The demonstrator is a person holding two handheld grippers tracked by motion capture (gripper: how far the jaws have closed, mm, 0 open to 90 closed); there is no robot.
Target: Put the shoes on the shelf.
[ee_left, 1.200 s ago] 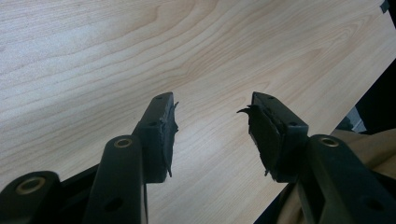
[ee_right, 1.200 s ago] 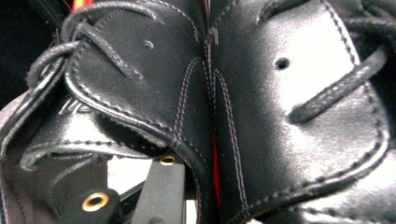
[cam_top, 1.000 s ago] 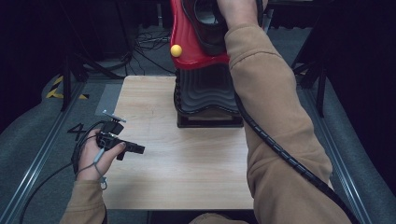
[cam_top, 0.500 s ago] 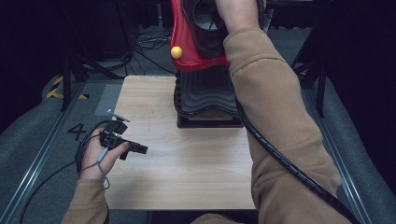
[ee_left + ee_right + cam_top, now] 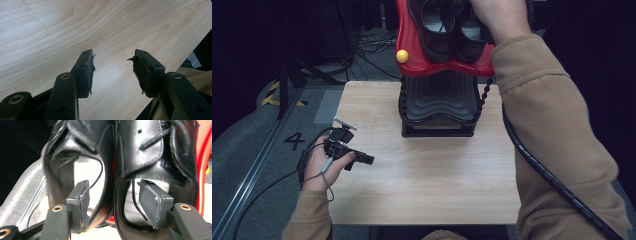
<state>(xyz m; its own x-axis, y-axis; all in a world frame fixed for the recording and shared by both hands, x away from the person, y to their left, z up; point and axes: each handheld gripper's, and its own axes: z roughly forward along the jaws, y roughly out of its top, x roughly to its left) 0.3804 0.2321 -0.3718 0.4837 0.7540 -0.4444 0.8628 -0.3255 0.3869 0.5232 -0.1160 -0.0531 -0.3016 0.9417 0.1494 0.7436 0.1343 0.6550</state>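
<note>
Wooden table (image 5: 422,170) bears a black tiered shoe rack (image 5: 439,107) with a red top shelf (image 5: 412,55). Above it, the right gripper (image 5: 113,202) straddles the adjoining inner walls of two black leather shoes (image 5: 140,152), jaws apart; closing seems next. The left gripper (image 5: 113,72) idles open.

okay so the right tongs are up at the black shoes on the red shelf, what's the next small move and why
Probably close the right tongs. Their open jaws straddle the adjoining inner walls of the two black shoes, one jaw inside each shoe, so closing should pinch the pair together for lifting off the red shelf. The left tongs are open over the table, idle.
</note>
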